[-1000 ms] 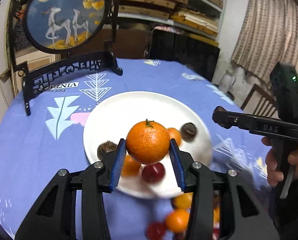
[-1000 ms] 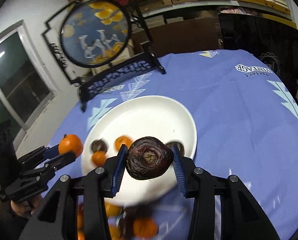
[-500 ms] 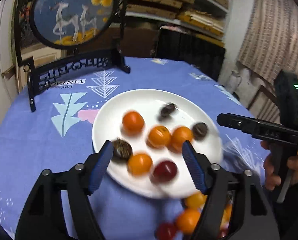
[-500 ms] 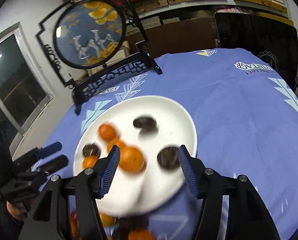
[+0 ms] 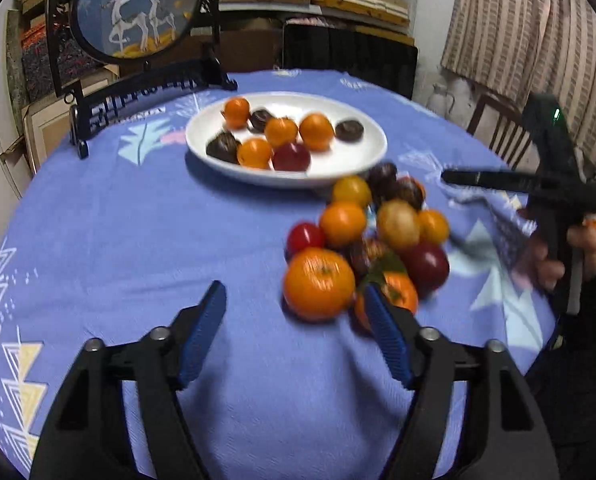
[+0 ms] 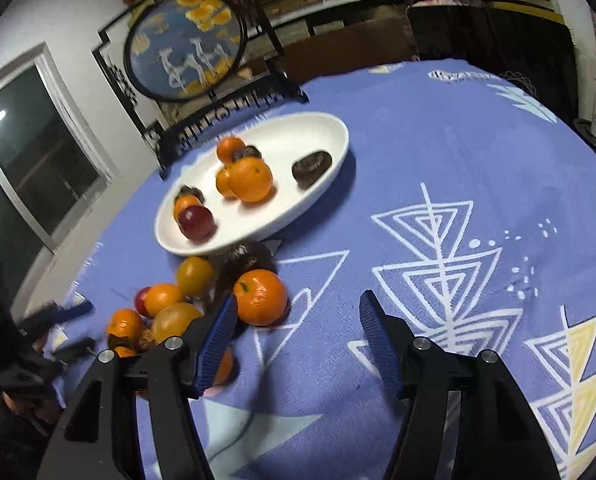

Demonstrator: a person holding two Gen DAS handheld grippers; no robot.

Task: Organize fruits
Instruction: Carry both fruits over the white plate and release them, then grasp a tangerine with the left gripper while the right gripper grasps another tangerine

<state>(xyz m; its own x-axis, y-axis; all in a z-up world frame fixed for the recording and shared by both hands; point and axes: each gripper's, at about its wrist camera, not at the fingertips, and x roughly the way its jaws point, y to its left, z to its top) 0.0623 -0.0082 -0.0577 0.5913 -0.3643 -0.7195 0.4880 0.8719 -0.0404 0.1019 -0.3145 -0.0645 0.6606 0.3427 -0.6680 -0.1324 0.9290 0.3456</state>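
**A:** On the white plate (image 5: 362,160), what do you see?

**B:** Four oranges, three dark wrinkled fruits and one red fruit (image 5: 291,157), all lying loose in the dish. The plate sits on the blue patterned tablecloth (image 5: 117,240), towards the far side, in front of a round painted screen (image 5: 135,8) on a black stand.

**A:** And the rest of the fruit?

**B:** A loose heap (image 5: 378,236) lies on the cloth just beside the near rim of the plate: oranges, yellow ones, red ones, some dark ones. The nearest is a big orange (image 5: 318,283), a little blurred.

**A:** Where is your left gripper?

**B:** My left gripper (image 5: 293,334) is tilted down over bare cloth, to the left of the heap. The fingers are spread and drawing together, with nothing between them. The big orange sits just ahead of my right-hand blue pad (image 5: 386,338); I cannot tell whether it touches.

**A:** And the right one?

**B:** My right gripper (image 6: 293,340) also points down at the cloth, on the other side of the heap. Its fingers are spread and widening, and they are empty. An orange (image 6: 261,297) lies just off the tip of the left pad (image 6: 215,338).

**A:** Can you see each hand from the other side?

**B:** Yes. From the left camera my right hand (image 5: 558,252) grips the black handle, with the fingers reaching level towards the heap. From the right camera the left gripper shows only as a dark blur at the left edge.
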